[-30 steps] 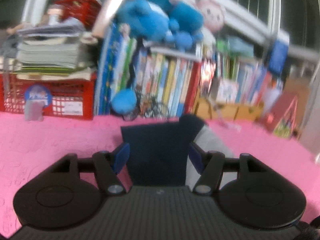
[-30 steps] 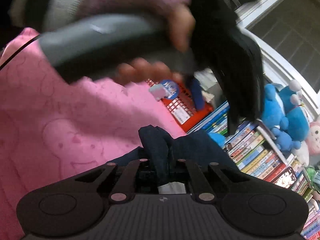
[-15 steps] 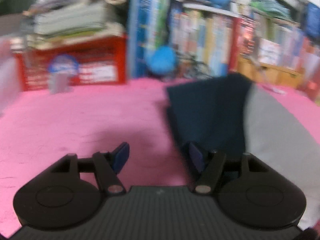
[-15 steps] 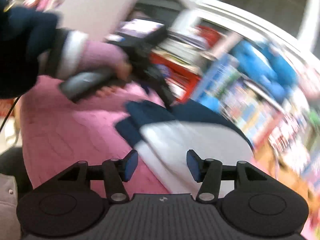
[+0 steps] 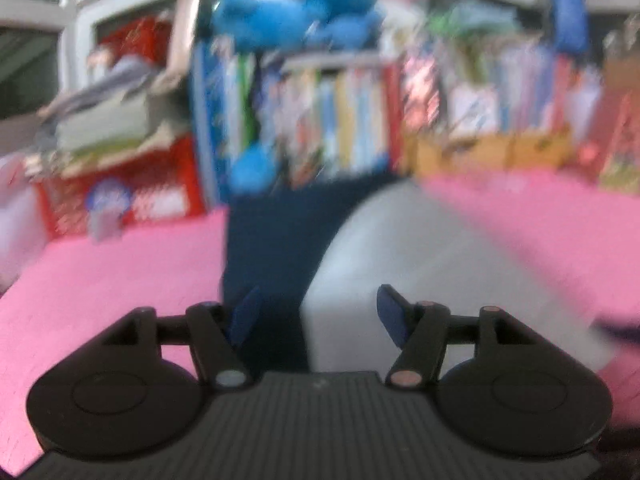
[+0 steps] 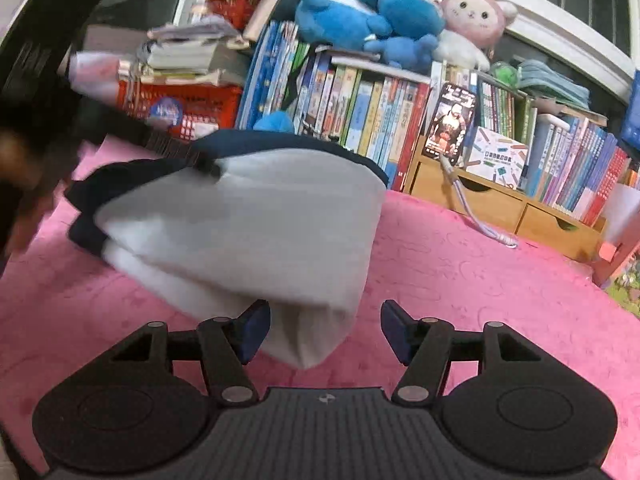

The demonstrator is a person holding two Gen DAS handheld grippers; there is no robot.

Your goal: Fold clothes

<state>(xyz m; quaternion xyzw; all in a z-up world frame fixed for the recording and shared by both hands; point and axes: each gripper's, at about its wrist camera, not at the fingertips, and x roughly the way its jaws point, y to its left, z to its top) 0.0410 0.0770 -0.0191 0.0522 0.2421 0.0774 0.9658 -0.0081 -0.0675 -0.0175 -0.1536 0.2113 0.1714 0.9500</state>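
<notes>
Between my right tongs [image 6: 324,330], spread wide and empty, sits the near corner of the garment [image 6: 256,232], a grey-and-navy bundle lying doubled on the pink worktop [image 6: 480,280]. Its long axis runs away leftward. My left tongs [image 5: 318,320], likewise spread and empty, hover above its navy edge.

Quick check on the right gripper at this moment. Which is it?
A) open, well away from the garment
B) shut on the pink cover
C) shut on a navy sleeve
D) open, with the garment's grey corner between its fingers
D: the right gripper has its jaws spread, and the grey corner of the folded grey-and-navy garment lies unpinched in the gap.
</notes>
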